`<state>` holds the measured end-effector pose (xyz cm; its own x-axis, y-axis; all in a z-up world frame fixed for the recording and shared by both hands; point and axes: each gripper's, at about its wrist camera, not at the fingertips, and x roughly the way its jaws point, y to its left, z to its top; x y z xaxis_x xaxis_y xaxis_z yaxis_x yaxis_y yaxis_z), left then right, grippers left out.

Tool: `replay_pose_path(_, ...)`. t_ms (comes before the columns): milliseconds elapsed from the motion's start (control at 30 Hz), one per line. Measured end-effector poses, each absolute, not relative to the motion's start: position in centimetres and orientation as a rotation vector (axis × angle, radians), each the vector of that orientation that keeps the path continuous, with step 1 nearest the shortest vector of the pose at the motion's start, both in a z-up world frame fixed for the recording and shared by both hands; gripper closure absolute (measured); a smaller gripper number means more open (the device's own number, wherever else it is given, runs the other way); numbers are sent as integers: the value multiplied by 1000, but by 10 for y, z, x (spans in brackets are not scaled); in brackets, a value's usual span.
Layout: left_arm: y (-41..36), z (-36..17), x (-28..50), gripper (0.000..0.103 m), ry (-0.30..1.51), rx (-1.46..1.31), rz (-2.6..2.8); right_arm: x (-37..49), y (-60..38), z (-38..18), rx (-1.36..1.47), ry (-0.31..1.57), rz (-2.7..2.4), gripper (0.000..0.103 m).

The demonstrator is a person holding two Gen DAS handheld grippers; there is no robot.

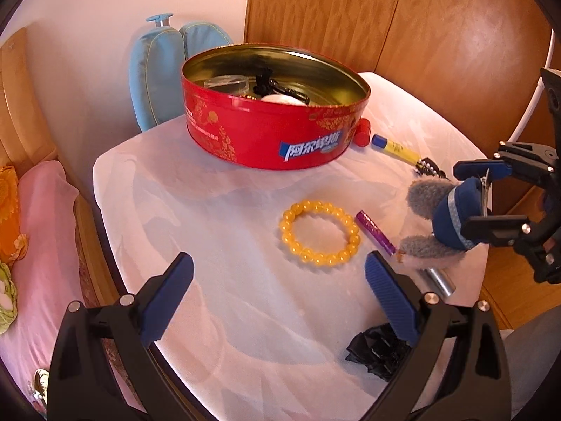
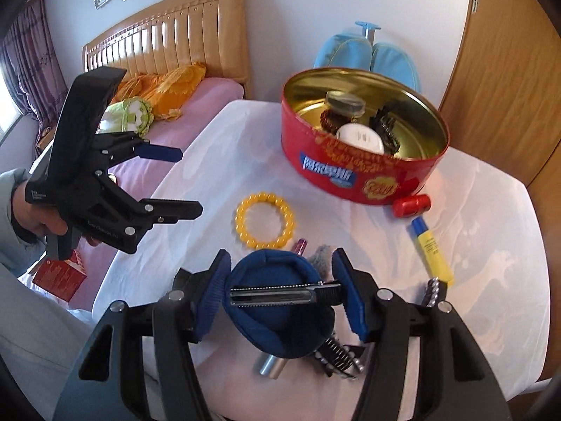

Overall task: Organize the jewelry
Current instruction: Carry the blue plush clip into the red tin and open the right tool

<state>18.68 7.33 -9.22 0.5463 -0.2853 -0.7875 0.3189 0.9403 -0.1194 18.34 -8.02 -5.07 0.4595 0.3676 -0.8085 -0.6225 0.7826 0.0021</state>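
Note:
My right gripper [image 2: 282,291] is shut on a blue and grey plush hair clip [image 2: 273,270], its metal clasp lying across between the pads. In the left wrist view that gripper [image 1: 466,198] holds the plush clip [image 1: 452,214] just above the table's right side. A yellow bead bracelet [image 1: 317,207] lies on the white cloth in front of my left gripper [image 1: 278,263], which is open and holds nothing. The open red round tin [image 1: 266,140] stands at the back, with a clear case, a black clip and a white compact inside.
On the white-covered table [image 1: 228,298] lie a purple tube [image 1: 375,231], a silver tube [image 1: 438,280], a black claw clip [image 1: 378,351], a yellow and blue tube [image 1: 396,147], a small red cylinder [image 1: 363,133] and a beaded clip [image 1: 427,168]. A bed [image 1: 42,210] runs along the left edge.

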Motion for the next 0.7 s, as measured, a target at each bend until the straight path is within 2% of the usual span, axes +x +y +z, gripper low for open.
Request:
replay_pose_path(400,70,-35,272,7,779,76,-249,290,-74,10,-288,749,677,42)
replay_pose_path(700,100,-44,320,7,818,-6,-99,395,-16,-16,-380,799,777,42)
